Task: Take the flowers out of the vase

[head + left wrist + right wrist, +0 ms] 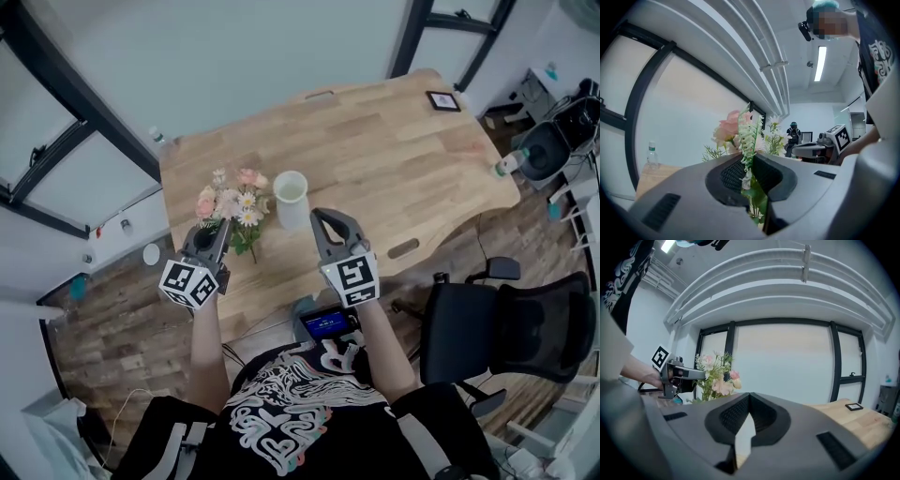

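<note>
A bunch of pink and white flowers is clamped by its stems in my left gripper, just left of the white vase and clear of it. In the left gripper view the stems and a white sprig pass up between the narrowly parted jaws of the left gripper. The vase stands upright on the wooden table with nothing showing in its mouth. My right gripper is shut, its tip close to the vase's right side; whether it touches is unclear. In the right gripper view the vase shows white through the slit below the right gripper.
A small picture frame lies at the table's far right corner. One bottle stands by the far left edge, another by the right edge. A device with a blue screen sits at the near edge, a black office chair to its right.
</note>
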